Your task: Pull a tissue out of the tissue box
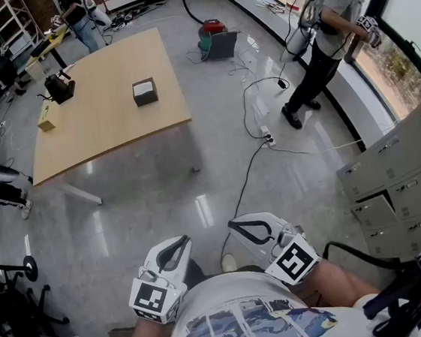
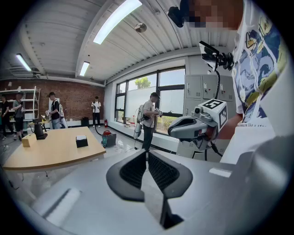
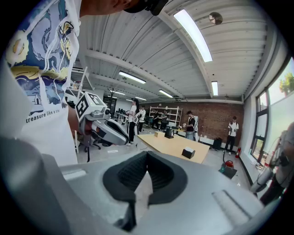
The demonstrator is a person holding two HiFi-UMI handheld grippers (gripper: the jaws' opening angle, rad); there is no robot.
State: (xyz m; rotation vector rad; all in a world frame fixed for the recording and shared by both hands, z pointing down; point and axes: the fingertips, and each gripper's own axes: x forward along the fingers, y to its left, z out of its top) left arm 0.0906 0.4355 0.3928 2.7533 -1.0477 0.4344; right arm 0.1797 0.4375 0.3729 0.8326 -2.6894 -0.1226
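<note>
One tissue box [image 1: 144, 92] sits on one table [image 1: 106, 112]; left gripper [image 1: 181, 243] and right gripper [image 1: 236, 227] jaws closed, empty.

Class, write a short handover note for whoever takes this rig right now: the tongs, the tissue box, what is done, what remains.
Left tongs: shut, empty.
Right tongs: shut, empty.
Tissue box: on the wooden table, far across the floor, untouched.
Done: nothing yet.
To do: walk to the table, pinch the tissue on top, pull it out.
</note>
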